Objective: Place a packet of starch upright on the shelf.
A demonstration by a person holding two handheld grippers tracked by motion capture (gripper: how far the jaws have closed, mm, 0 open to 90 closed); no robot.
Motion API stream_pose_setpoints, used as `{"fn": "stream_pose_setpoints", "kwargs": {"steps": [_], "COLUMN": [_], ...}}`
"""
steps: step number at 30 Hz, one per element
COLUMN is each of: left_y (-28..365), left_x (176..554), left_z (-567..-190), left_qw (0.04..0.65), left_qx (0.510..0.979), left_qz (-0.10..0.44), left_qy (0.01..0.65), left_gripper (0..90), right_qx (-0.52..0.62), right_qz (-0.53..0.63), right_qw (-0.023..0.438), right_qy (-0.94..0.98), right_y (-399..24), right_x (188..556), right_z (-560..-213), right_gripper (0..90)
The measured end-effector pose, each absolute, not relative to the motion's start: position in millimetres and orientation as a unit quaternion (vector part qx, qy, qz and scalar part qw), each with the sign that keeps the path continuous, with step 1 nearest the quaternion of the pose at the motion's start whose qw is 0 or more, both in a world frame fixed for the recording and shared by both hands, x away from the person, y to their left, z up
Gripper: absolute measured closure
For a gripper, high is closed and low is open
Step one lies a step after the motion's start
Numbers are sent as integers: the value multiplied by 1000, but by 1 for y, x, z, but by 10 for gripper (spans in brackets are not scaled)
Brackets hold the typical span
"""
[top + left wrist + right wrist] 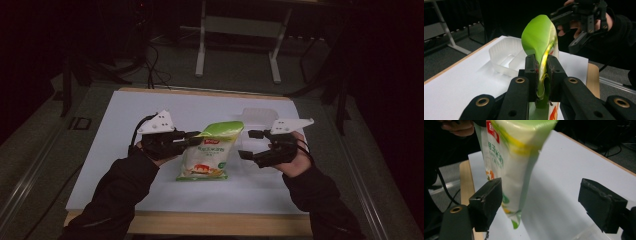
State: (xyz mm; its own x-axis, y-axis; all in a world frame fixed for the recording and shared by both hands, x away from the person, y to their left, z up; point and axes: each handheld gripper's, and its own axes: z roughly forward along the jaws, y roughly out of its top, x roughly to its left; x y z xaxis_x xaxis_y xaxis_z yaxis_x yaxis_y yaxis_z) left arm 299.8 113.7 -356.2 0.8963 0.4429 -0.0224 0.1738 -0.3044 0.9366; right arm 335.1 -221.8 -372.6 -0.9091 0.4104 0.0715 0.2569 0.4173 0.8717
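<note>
Snack bag (207, 152) hangs above the white table sheet (125, 165), its green top edge clamped by the left gripper (192, 136). Right gripper (247, 145), just beside the bag, has jaws spread apart.

Green-white snack bag (210, 152), sealed, hanging upright by pinched green top over white table sheet.

Green-topped snack bag (209, 151) on the white desk (115, 165), top corner between the left gripper (192, 137) jaws, right gripper (250, 145) wide beside it.
</note>
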Motion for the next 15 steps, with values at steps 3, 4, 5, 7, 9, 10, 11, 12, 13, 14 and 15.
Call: {"fn": "stream_pose_setpoints", "kwargs": {"steps": [3, 4, 5, 7, 9, 10, 11, 12, 13, 14, 15], "left_y": [110, 109, 108, 106, 105, 104, 103, 103, 103, 102, 102], "left_x": [299, 298, 299, 298, 297, 298, 297, 297, 298, 297, 297], "left_z": [-357, -357, -357, -358, -358, -358, -357, -357, -356, -355, -355], "left_qw": [554, 555, 554, 556, 556, 557, 559, 563, 565, 568, 570], "left_qx": [802, 802, 803, 802, 802, 802, 801, 798, 797, 795, 794], "left_qz": [120, 120, 115, 116, 116, 112, 114, 112, 108, 111, 108], "left_qy": [188, 188, 187, 186, 187, 184, 183, 184, 182, 183, 184], "left_gripper": [819, 820, 819, 819, 819, 819, 819, 819, 819, 820, 819], "right_qx": [187, 182, 179, 175, 170, 166, 165, 163, 163, 164, 164], "right_qz": [492, 489, 488, 483, 483, 483, 480, 476, 472, 470, 471], "right_qw": [66, 60, 58, 53, 45, 41, 42, 37, 33, 31, 21], "right_qy": [848, 851, 853, 857, 858, 859, 861, 863, 866, 867, 866], "right_y": [-210, -207, -204, -199, -195, -193, -191, -189, -187, -186, -185], "right_x": [338, 339, 340, 341, 342, 342, 342, 343, 343, 344, 345], "right_z": [-371, -371, -371, -370, -369, -369, -369, -369, -370, -371, -372], "right_gripper": [194, 195, 203, 206, 222, 230, 253, 282, 319, 337, 376]}}
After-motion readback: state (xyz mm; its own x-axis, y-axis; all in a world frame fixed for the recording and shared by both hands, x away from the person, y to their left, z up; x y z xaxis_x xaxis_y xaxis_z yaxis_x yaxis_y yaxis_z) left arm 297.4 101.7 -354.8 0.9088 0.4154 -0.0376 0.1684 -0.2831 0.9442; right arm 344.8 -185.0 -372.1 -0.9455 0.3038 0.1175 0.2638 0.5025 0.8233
